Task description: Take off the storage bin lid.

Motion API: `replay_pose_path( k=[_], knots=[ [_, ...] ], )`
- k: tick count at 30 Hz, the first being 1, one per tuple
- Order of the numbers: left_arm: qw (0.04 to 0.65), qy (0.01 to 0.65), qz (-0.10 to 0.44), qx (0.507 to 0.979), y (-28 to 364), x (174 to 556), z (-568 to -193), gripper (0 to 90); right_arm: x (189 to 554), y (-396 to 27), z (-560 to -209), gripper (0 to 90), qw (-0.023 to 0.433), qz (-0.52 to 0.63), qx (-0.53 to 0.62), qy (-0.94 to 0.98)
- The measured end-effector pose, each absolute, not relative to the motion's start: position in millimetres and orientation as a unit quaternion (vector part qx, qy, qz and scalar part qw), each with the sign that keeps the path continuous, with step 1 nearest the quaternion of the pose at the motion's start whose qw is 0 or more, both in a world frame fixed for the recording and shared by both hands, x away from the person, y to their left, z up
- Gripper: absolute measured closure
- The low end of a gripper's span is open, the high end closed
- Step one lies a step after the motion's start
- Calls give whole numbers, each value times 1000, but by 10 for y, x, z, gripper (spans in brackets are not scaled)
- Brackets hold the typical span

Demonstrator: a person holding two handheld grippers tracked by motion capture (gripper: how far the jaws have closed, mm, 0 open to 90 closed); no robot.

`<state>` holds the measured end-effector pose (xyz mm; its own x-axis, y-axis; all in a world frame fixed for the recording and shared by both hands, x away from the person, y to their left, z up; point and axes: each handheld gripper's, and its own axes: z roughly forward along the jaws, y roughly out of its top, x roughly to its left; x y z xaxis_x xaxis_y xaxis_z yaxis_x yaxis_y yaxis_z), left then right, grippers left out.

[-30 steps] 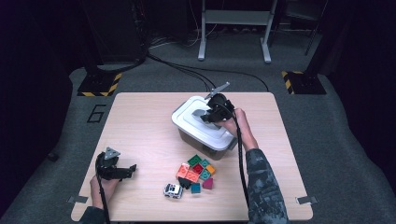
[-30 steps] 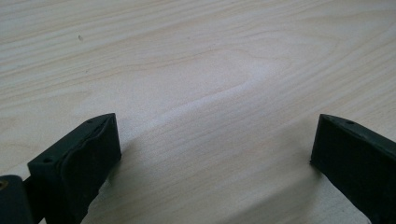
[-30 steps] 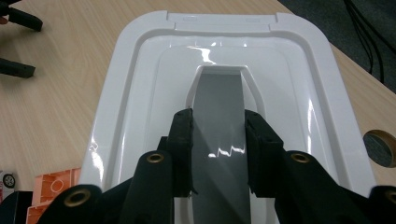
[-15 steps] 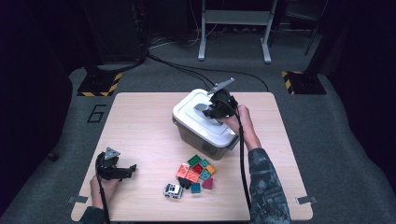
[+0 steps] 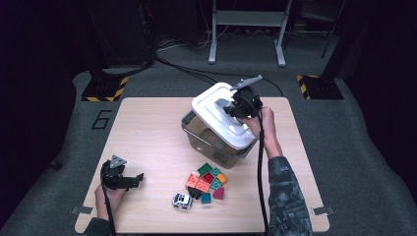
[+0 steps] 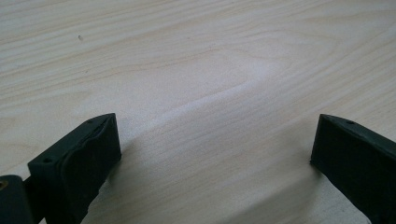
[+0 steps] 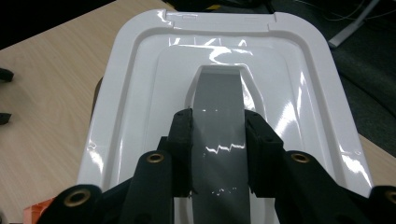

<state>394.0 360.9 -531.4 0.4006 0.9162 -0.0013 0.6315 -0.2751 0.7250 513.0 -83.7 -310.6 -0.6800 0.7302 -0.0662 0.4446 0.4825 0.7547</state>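
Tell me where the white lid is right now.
In the high view the white lid sits tilted over the clear box, right of table centre, its grey handle clamped by the right claw.

My wooden table [image 5: 147,132] has a clear box [image 5: 211,142], a small heap of colored blocks [image 5: 207,179] and a little toy car [image 5: 182,200] on it.

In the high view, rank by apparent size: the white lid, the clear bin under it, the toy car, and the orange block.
1. White lid, lifted and tilted, nearer the camera, so it may look oversized.
2. Clear bin, partly hidden by the lid; its rank against the lid is unsure.
3. Orange block and toy car look about alike.
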Motion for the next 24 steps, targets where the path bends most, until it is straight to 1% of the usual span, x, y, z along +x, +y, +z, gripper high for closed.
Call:
replay_pose_path(
  k=[6, 7, 15, 24],
  knots=[
    [330, 503, 215, 769, 3609, 3941, -5314, 14, 5101, -1047, -3052, 671, 213, 366, 387, 819],
    [329, 503, 214, 770, 3610, 3940, -5311, 14, 5085, -1149, -3033, 671, 219, 370, 409, 805],
    [330, 505, 215, 768, 3607, 3940, -5313, 13, 5051, -1425, -2987, 671, 242, 360, 449, 781],
    [329, 504, 212, 770, 3610, 3939, -5309, 13, 5036, -1820, -3055, 671, 266, 348, 510, 741]
  ],
)
